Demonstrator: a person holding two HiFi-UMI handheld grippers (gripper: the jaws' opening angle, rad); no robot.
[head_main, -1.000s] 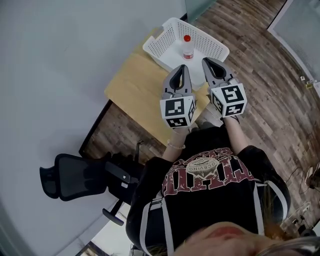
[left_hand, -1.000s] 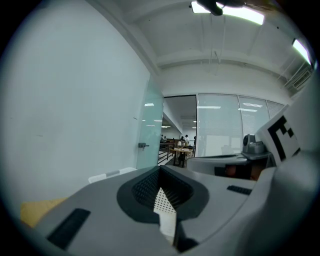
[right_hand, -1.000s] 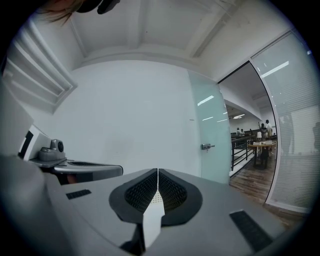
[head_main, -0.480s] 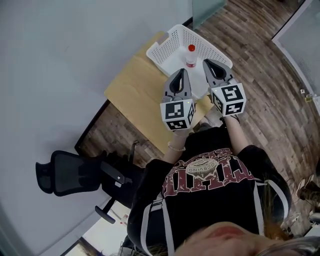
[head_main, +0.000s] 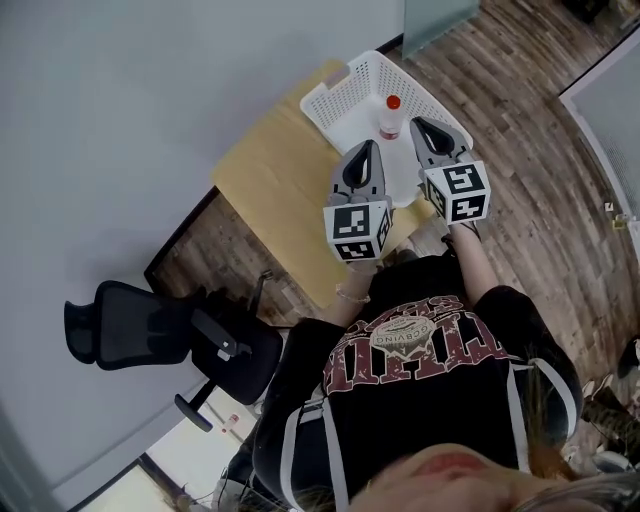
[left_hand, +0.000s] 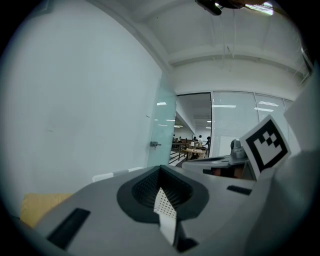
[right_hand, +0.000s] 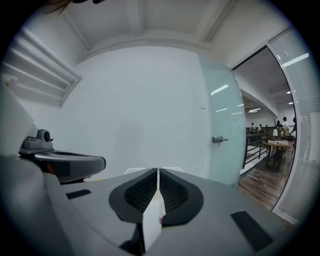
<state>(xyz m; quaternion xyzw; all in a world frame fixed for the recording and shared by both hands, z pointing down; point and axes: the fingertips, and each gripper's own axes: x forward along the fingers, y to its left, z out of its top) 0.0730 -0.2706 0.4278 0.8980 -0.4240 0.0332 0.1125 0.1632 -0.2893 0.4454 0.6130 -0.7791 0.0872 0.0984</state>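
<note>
Hovering over the near side of the white perforated basket (head_main: 338, 85), the left claw (head_main: 364, 150) and the right claw (head_main: 419, 125) are side by side. They do not touch, and both point toward the basket.

Left claw: jaws together, nothing gripped. In the left gripper view only a thin wedge of perforated white shows through the slit at their base.

Right claw: jaws together, nothing gripped. A hairline slit remains between the pads.

The bottle (head_main: 389, 120) with the red cap stands upright inside the basket, toward its near wall. In the head view it lies between the two claw tips, closer to the right one. Neither claw touches the bottle or the basket rim, and open air surrounds both.

The basket sits at the far corner of the light wooden surface (head_main: 265, 180). Left of the basket, the surface runs to the grey wall (head_main: 120, 120). Right of the basket, beyond the surface edge, is wooden floor (head_main: 520, 120). A black office chair (head_main: 150, 335) stands well apart from the basket, past the near-left edge of the surface.
</note>
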